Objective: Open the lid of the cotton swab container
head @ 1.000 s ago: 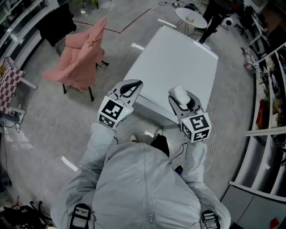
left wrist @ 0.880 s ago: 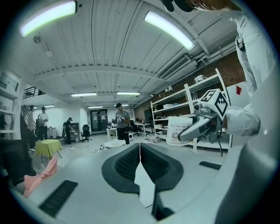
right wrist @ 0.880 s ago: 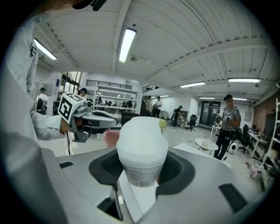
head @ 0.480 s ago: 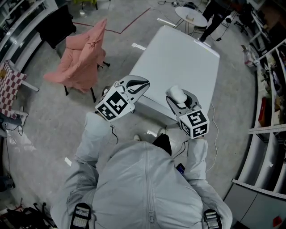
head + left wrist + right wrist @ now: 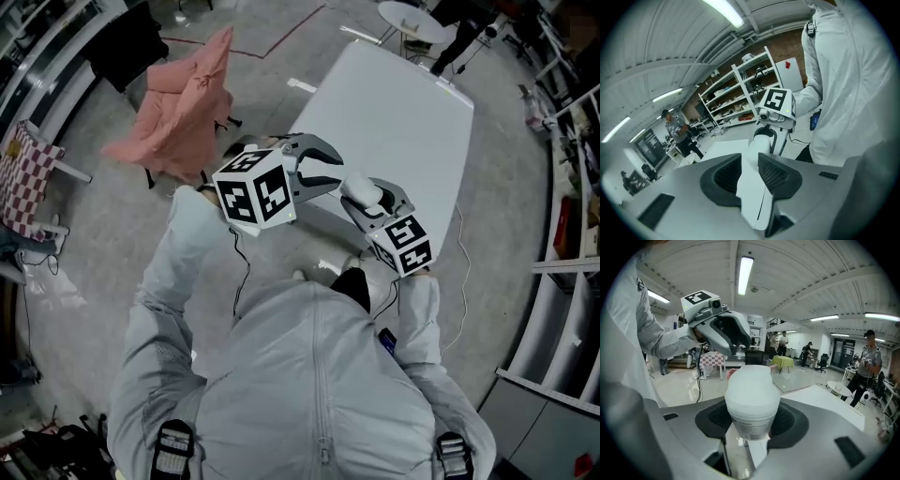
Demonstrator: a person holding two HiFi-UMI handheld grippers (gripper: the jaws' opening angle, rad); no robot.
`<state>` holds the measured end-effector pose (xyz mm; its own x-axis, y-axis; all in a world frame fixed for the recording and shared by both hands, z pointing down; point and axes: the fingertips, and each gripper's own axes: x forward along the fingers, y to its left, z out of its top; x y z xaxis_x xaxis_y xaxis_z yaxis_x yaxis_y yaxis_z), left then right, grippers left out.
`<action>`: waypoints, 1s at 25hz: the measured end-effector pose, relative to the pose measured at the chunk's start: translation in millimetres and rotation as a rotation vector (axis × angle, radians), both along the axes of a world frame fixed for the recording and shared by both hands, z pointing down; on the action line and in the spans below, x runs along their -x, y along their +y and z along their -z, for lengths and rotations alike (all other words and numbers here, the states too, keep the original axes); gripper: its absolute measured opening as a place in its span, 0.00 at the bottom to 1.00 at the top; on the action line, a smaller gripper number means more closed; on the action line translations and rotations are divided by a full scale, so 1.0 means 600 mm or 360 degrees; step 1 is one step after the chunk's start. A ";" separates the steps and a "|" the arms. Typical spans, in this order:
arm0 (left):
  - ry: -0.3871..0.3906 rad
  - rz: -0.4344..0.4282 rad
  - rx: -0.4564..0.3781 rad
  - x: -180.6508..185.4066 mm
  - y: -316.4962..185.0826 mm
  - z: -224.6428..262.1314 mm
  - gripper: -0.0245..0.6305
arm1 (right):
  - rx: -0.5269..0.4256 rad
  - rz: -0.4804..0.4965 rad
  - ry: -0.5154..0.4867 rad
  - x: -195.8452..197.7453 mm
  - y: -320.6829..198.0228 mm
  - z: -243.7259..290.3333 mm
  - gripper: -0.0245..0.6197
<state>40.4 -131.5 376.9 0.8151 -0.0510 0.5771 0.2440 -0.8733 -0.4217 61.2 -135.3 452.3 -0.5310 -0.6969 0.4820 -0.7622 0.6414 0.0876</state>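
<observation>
A white tabletop (image 5: 403, 122) stands on grey floor (image 5: 94, 253) beside a pink-draped chair (image 5: 183, 103); strip lights (image 5: 745, 273) overhead.

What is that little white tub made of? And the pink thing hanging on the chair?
The cotton swab container looks like milky plastic, partly see-through, with a dull, smooth finish: light glows softly through it and it keeps a firm round shape. The pink cover looks like soft cloth, because it hangs in loose folds and droops at the edges. What kind of cloth it is, I can't tell.
</observation>
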 end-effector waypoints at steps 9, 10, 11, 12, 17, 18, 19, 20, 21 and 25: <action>-0.0258 -0.0293 -0.0041 -0.026 0.059 -0.033 0.37 | 0.0038 0.0112 0.0063 0.019 0.019 -0.013 0.39; -0.0282 -0.0313 -0.0040 -0.027 0.063 -0.039 0.39 | 0.0047 0.0130 0.0067 0.021 0.022 -0.016 0.39; -0.0305 -0.0331 -0.0037 -0.029 0.066 -0.045 0.40 | 0.0056 0.0149 0.0071 0.022 0.025 -0.020 0.39; -0.0326 -0.0344 -0.0034 -0.031 0.068 -0.052 0.41 | 0.0063 0.0171 0.0076 0.024 0.028 -0.023 0.39; -0.0421 -0.0380 -0.0035 -0.036 0.074 -0.078 0.42 | 0.0105 0.0284 0.0103 0.038 0.047 -0.034 0.39; -0.0440 -0.0398 -0.0033 -0.033 0.079 -0.082 0.42 | 0.0113 0.0303 0.0106 0.044 0.052 -0.034 0.39; -0.0459 -0.0422 -0.0031 -0.031 0.085 -0.086 0.42 | 0.0120 0.0321 0.0106 0.048 0.055 -0.035 0.39; -0.0478 -0.0450 -0.0026 -0.028 0.090 -0.092 0.42 | 0.0126 0.0335 0.0106 0.052 0.057 -0.036 0.39; -0.0493 -0.0476 -0.0018 -0.026 0.096 -0.098 0.42 | 0.0130 0.0348 0.0107 0.055 0.058 -0.037 0.39; -0.0520 -0.0469 -0.0010 -0.022 0.095 -0.115 0.42 | 0.0134 0.0387 0.0123 0.063 0.062 -0.039 0.39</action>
